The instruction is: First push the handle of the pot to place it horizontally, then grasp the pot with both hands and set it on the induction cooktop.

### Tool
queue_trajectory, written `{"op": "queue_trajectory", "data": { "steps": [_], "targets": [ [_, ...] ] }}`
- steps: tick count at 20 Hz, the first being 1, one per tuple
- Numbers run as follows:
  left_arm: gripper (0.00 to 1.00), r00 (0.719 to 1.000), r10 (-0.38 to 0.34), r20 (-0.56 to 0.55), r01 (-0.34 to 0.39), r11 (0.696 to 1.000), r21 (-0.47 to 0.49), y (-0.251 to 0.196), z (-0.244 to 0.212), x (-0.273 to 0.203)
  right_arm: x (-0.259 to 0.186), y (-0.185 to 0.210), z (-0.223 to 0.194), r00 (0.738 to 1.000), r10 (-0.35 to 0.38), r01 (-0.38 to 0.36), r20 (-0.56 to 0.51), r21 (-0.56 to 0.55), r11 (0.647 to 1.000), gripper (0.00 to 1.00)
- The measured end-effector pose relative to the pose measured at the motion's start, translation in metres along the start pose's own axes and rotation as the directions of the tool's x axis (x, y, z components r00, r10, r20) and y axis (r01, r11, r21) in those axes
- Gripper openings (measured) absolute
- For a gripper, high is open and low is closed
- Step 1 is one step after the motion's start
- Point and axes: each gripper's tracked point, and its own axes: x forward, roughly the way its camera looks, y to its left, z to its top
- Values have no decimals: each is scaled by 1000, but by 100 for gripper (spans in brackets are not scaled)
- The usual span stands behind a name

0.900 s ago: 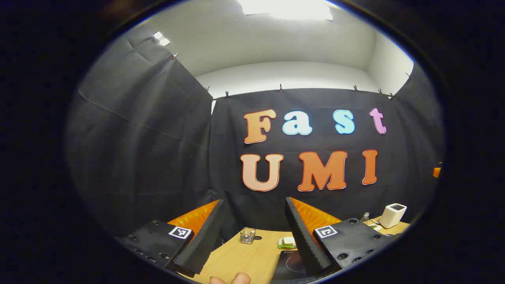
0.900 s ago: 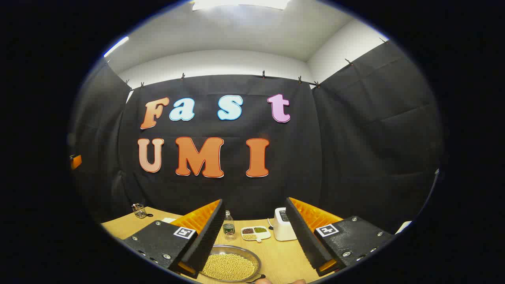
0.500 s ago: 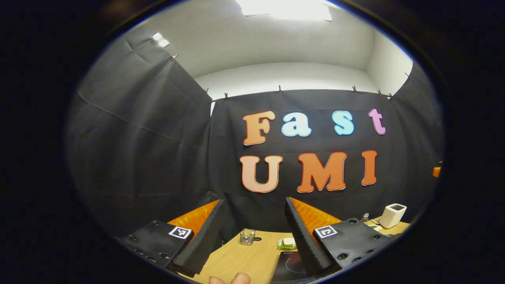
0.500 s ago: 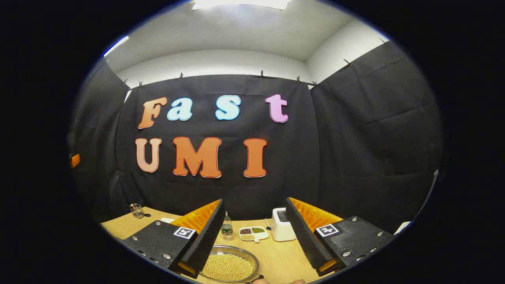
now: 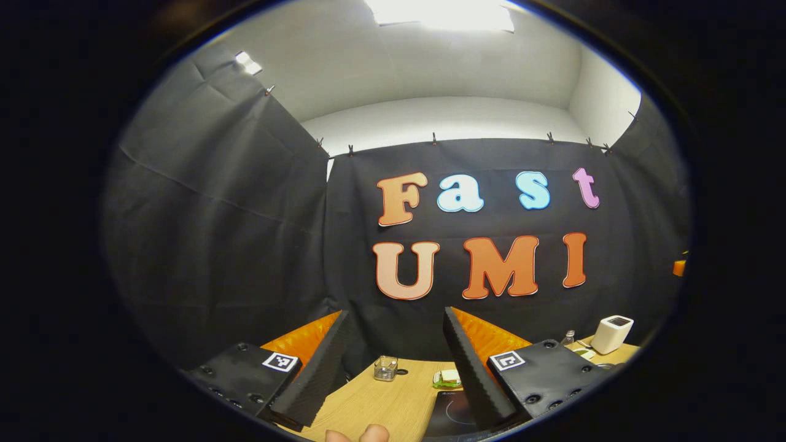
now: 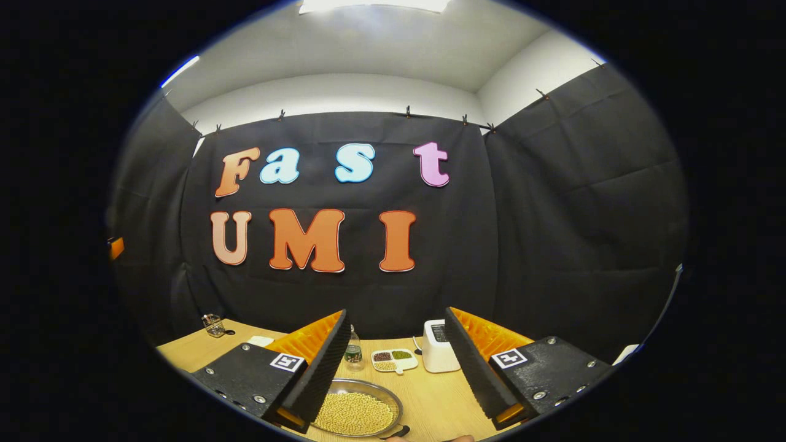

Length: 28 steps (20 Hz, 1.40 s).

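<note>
In the right gripper view, the pot is a shallow metal pan full of yellow beans, low on the wooden table. A bit of its dark handle pokes out at its lower right. My right gripper is open and held above and in front of it, not touching. The black induction cooktop lies low in the left gripper view, partly behind a finger of my left gripper. That gripper is open, empty and raised above the table.
At the back of the table stand a small glass jar, a green dish, a white appliance, a bottle and a divided dish of beans. A person's fingertips show at the bottom edge.
Both views have drifted only slightly; in the right gripper view the table things sit a little higher. Both grippers stay open and nothing on the table has moved.
</note>
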Motion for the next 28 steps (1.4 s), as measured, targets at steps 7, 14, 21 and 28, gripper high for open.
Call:
{"op": "queue_trajectory", "data": {
  "steps": [7, 14, 21, 28],
  "targets": [
    [98, 1000, -10, 0, 10, 1000, -10, -1, 1, -1, 1, -3, -17, 999, 0, 0, -34, -8, 1000, 72],
    [98, 1000, 8, 12, -9, 1000, 24, -1, 4, -2, 4, -6, -39, 997, 24, -22, -72, 32, 999, 42],
    [99, 1000, -23, -3, 23, 1000, 18, -14, -2, -6, 4, -7, -73, 989, 40, -37, -140, 28, 999, 11],
    [99, 1000, -17, -18, 17, 1000, 9, -13, -7, -7, -4, -4, -125, 968, 56, -57, -243, -1, 998, 0]
  ]
}}
